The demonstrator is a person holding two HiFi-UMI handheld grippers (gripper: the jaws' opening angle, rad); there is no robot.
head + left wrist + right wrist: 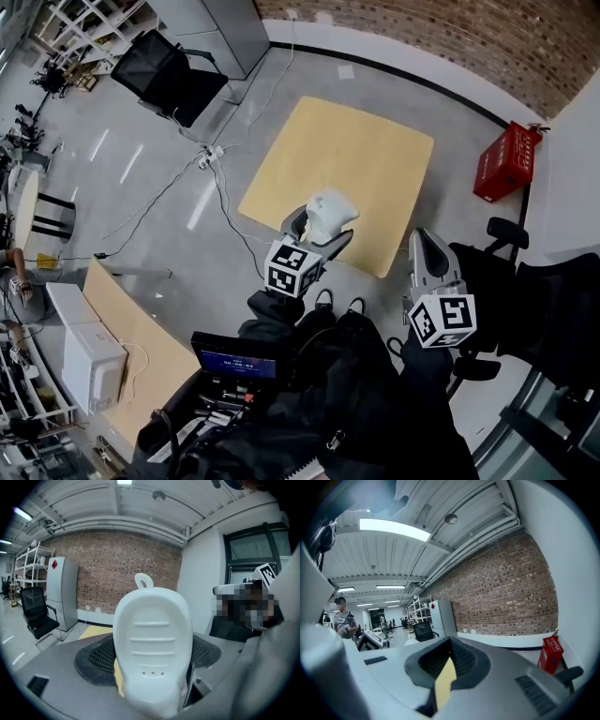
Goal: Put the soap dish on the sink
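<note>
The soap dish point(331, 214) is found gripped in the left gripper point(319, 232), its narrow end clamped between the jaws and its ribbed face turned back toward that gripper's camera; it is judged to be held clear of every surface because it is in carriage, no sink being seen in any view. The right gripper point(422, 242) is held at 3 o'clock of the left one, apart from it, its jaws pressed together on nothing; it is judged to be kept idle and out of the way. In the head view a yellow floor mat point(342, 178) is noted at 12 o'clock of the dish, a red box point(507, 161) at 2 o'clock by the wall, and an office chair point(164, 70) at 10 o'clock. The grip itself is confirmed only in the left gripper view, where the dish's ribs, three small drain holes and a hanging loop at 12 o'clock are shown; none of this can be made out from the head. Only a sliver of yellow is shown between the closed jaws in the right gripper view
</note>
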